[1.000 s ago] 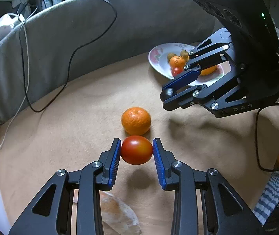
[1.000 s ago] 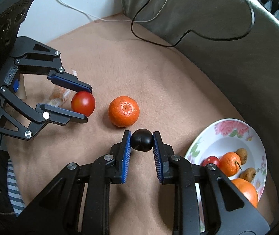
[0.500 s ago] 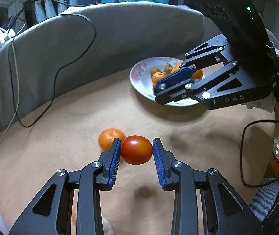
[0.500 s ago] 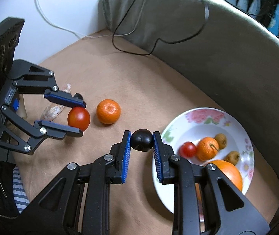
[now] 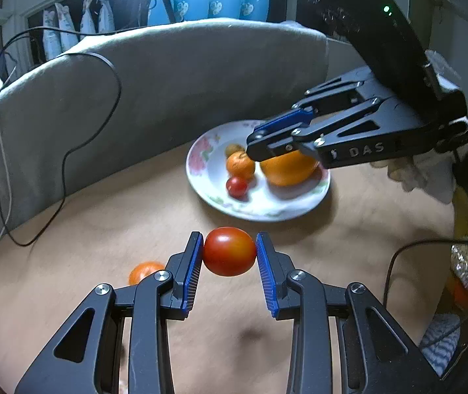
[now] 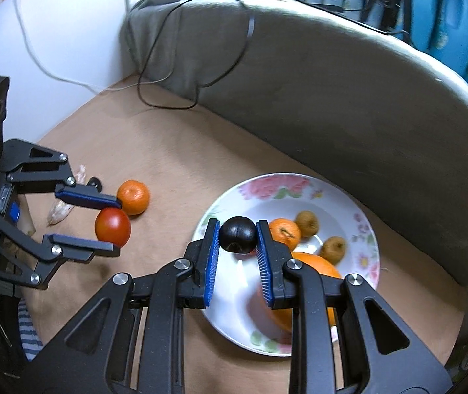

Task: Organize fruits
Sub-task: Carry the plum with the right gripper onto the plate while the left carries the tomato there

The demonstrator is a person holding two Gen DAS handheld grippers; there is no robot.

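Note:
My left gripper (image 5: 229,256) is shut on a red tomato (image 5: 229,251) and holds it above the tan cloth, short of the flowered white plate (image 5: 201,161). My right gripper (image 6: 237,239) is shut on a small dark round fruit (image 6: 237,233) and holds it over the plate's (image 6: 358,207) near left part. The plate holds a large orange (image 5: 286,169), a small tangerine (image 5: 240,165), a small red tomato (image 5: 237,186) and small brown fruits (image 6: 306,223). One tangerine (image 6: 133,196) lies on the cloth to the left, behind the left gripper (image 6: 115,228).
A grey cushion (image 5: 168,75) with a black cable (image 5: 69,151) curves round the back of the cloth. A pale wrapped object (image 6: 61,208) lies at the far left. Striped cloth (image 5: 440,341) and clutter sit at the right edge.
Both grippers have moved toward the plate with their fruits. The right gripper now hangs over the plate; the loose tangerine has fallen behind the left gripper.

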